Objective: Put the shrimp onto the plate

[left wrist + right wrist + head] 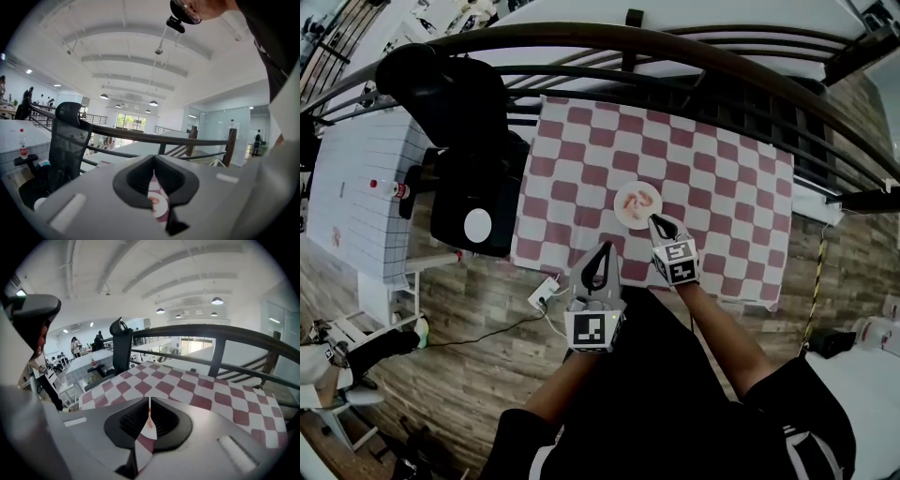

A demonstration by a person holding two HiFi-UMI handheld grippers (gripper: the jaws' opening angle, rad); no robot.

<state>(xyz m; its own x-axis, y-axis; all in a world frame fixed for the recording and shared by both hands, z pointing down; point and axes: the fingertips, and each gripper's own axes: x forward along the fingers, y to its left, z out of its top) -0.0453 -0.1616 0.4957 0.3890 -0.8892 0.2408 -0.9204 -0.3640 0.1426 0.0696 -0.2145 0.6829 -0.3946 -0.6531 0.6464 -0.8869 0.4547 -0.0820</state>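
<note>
I judge the placing step finished. The shrimp (pixel 639 202) already lies on the plate (pixel 620 217), which sits on the checked bench (pixel 722 187). The right gripper (pixel 657 223) hangs just beside the plate's near rim, its fingers pressed together on nothing. Through the thin slit between them, the right gripper view shows a fleck of orange, probably the shrimp beyond. The left gripper (pixel 602 249) sits nearer me, at the bench's edge, its fingers likewise closed and empty. The next move, as I see it, only calls for drawing both grippers clear without nudging the plate.
</note>
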